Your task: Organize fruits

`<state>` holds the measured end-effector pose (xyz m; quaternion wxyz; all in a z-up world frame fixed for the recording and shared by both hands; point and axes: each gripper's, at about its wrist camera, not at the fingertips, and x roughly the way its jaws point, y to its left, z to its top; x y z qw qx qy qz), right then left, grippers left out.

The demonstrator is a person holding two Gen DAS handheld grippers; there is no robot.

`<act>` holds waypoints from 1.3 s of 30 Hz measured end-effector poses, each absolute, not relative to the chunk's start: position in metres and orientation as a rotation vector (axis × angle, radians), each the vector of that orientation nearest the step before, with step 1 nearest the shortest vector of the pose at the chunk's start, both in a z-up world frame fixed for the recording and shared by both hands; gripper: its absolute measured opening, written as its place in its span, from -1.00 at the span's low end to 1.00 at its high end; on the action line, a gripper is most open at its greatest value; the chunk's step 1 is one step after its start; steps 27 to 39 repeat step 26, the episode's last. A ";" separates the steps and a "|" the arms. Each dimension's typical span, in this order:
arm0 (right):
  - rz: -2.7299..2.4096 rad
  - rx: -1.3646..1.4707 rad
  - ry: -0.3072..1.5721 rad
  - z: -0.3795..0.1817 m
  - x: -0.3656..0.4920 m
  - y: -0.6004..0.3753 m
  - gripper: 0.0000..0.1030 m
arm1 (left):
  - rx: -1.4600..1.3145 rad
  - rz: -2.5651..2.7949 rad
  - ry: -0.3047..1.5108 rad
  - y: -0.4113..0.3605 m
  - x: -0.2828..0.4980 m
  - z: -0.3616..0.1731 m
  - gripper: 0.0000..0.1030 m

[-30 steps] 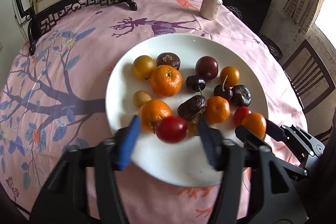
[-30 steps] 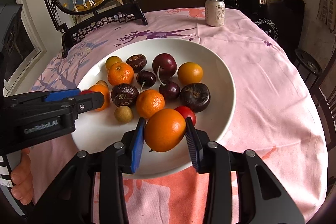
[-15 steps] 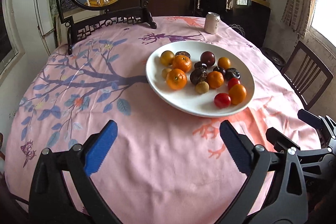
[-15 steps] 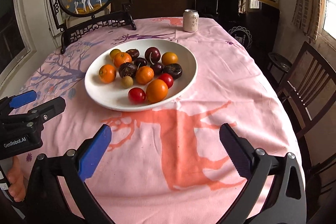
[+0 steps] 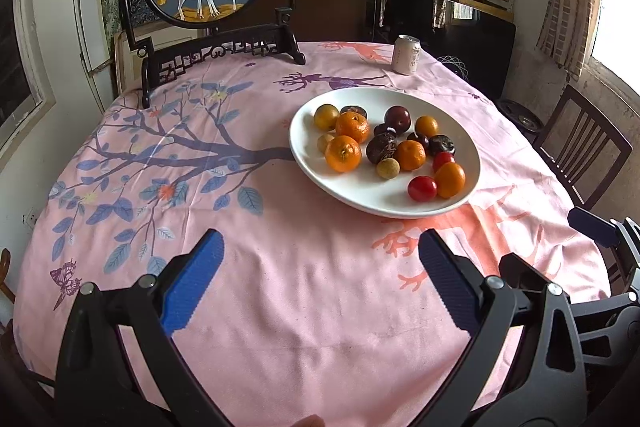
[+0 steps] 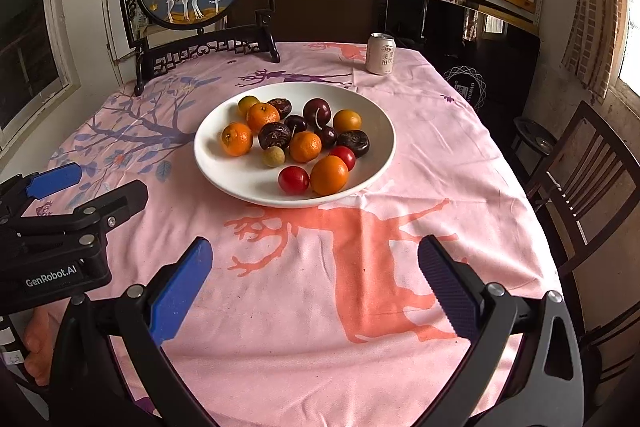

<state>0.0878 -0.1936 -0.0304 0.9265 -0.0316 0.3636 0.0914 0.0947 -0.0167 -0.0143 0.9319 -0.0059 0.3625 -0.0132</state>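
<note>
Since a second ago the red cherry tomato (image 5: 422,188) and the orange (image 6: 329,175) have been released onto the white plate (image 5: 360,195) among the other fruits, so the sorting is judged essentially done, and the left gripper (image 5: 318,281) and right gripper (image 6: 316,281) are now held spread wide and empty over the pink tablecloth (image 6: 320,327), well back from the plate.

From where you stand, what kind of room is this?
Probably a home dining room: a round table under a pink tablecloth, a wooden chair beside it, and a white plate of fruit.
</note>
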 end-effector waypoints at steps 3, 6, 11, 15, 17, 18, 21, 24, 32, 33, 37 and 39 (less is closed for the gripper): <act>0.191 -0.064 0.745 -0.030 0.087 -0.192 0.97 | -0.011 -0.026 0.744 -0.017 0.095 -0.014 0.93; 0.203 -0.050 0.750 -0.030 0.087 -0.192 0.97 | -0.012 -0.025 0.742 -0.017 0.095 -0.014 0.94; 0.204 -0.045 0.746 -0.029 0.086 -0.191 0.97 | -0.007 -0.019 0.738 -0.017 0.096 -0.014 0.94; 0.202 -0.040 0.751 -0.031 0.087 -0.191 0.97 | -0.009 -0.023 0.743 -0.016 0.096 -0.014 0.96; 0.202 -0.040 0.752 -0.031 0.088 -0.191 0.97 | -0.008 -0.021 0.744 -0.016 0.097 -0.014 0.96; 0.204 -0.040 0.751 -0.031 0.088 -0.192 0.97 | -0.012 -0.025 0.749 -0.016 0.097 -0.014 0.96; 0.206 -0.040 0.749 -0.032 0.088 -0.192 0.97 | -0.038 -0.028 0.773 -0.013 0.099 -0.016 0.96; 0.206 -0.033 0.751 -0.033 0.089 -0.193 0.97 | -0.045 -0.025 0.777 -0.012 0.100 -0.018 0.96; 0.206 -0.030 0.750 -0.032 0.088 -0.194 0.97 | -0.040 -0.022 0.776 -0.012 0.099 -0.018 0.96; 0.206 -0.030 0.750 -0.032 0.088 -0.194 0.97 | -0.040 -0.022 0.776 -0.012 0.099 -0.018 0.96; 0.206 -0.030 0.750 -0.032 0.088 -0.194 0.97 | -0.040 -0.022 0.776 -0.012 0.099 -0.018 0.96; 0.206 -0.030 0.750 -0.032 0.088 -0.194 0.97 | -0.040 -0.022 0.776 -0.012 0.099 -0.018 0.96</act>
